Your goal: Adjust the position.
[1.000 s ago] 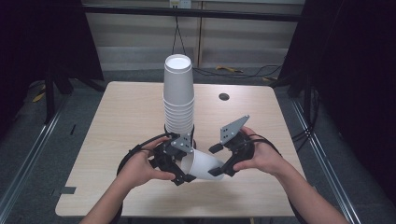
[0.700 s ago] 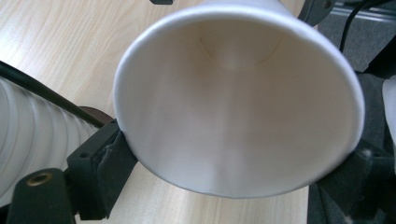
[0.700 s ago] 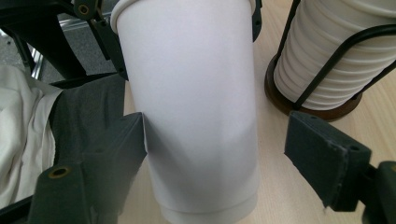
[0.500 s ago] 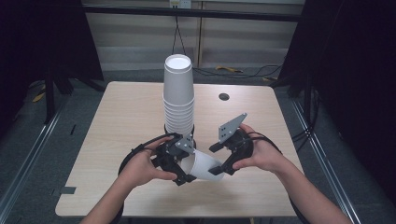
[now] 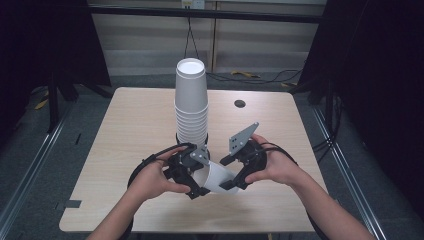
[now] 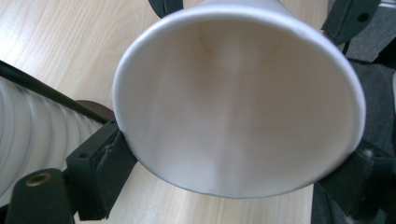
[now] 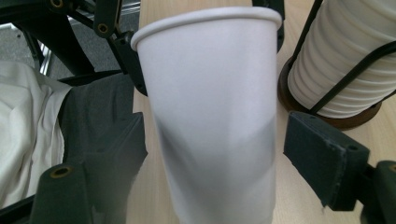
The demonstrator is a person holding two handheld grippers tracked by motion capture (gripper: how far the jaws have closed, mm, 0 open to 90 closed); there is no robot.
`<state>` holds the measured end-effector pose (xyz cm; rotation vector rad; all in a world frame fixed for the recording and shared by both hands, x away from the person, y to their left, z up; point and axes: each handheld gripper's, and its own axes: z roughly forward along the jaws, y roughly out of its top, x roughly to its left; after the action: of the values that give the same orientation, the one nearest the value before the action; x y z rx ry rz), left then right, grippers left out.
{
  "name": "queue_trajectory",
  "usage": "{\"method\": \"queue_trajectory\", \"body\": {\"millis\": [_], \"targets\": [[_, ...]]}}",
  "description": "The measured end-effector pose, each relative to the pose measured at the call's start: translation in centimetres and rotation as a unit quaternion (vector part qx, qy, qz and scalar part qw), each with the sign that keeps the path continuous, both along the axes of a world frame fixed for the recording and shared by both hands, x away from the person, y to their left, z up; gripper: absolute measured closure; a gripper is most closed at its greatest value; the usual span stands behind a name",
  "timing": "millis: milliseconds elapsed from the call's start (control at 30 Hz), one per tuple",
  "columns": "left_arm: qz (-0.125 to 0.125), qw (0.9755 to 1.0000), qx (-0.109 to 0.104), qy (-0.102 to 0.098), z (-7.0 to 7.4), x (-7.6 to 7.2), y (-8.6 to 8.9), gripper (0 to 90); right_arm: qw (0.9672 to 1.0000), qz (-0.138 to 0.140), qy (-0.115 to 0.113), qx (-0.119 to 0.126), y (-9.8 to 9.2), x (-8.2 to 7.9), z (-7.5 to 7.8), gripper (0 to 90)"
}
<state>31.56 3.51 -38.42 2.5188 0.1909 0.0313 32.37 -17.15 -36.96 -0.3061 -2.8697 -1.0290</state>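
Lower centre of high view: single white paper cup point(image 5: 216, 177) lies sideways between grippers, long axis running left-right. Left gripper point(image 5: 192, 175) clamps rim end; right gripper point(image 5: 234, 176) jaws flank base end, contact unclear. Cup stack point(image 5: 191, 102) stands just behind.

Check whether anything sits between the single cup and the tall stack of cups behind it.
Nothing visible does. The cup lies on its side, held between the left tongs and right tongs, and the stack stands just behind, with bare table around it.

Wooden table point(image 5: 125, 150), cup stack point(image 5: 191, 105) upright
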Motion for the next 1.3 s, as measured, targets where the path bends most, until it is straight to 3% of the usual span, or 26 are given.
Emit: {"method": "queue_trajectory", "body": {"millis": [467, 1300], "targets": [[-0.002, 0.9997, 0.025, -0.007, 0.3, -0.2, -0.5, 12.9, 0.9997, 0.009, -0.007, -0.022, 1.1, -0.1, -0.4, 21.3], [-0.003, 0.9995, 0.03, 0.012, 0.5, -0.1, -1.3, 12.4, 0.9995, 0.018, -0.007, -0.027, 1.2, -0.3, -1.6, 18.8]]}}
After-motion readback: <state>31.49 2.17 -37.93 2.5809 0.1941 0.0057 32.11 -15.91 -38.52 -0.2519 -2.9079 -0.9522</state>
